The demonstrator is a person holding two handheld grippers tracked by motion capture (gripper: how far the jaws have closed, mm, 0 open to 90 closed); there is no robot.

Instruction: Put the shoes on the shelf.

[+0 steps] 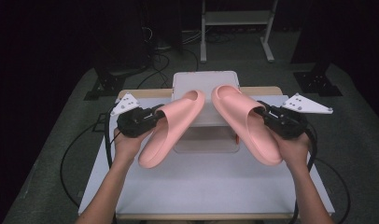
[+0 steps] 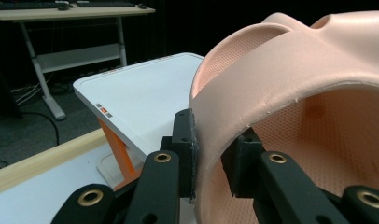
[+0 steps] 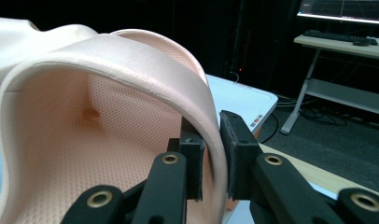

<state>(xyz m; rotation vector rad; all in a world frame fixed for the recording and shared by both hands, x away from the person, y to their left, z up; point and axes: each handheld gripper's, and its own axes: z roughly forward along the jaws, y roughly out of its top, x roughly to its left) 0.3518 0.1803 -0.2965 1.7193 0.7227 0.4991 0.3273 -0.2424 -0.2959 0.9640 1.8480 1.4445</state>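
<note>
1. Two pink slippers, one per claw, held above the bench (image 1: 201, 186); I see no container holding anything.
2. My left claw (image 1: 156, 116) pinches the left slipper (image 1: 171, 128) by its strap.
3. My right claw (image 1: 266, 113) pinches the right slipper (image 1: 246, 122) likewise.
4. One white stand (image 1: 206, 84) sits behind them.

No legible text, labels or numbers.

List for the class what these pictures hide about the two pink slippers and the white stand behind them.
- Soles of the left slipper and right slipper: turned from the camera in the high view.
- Front of the white stand: covered by both slippers, high view.
- Small marks on the stand: too small to read, left gripper view.
</note>
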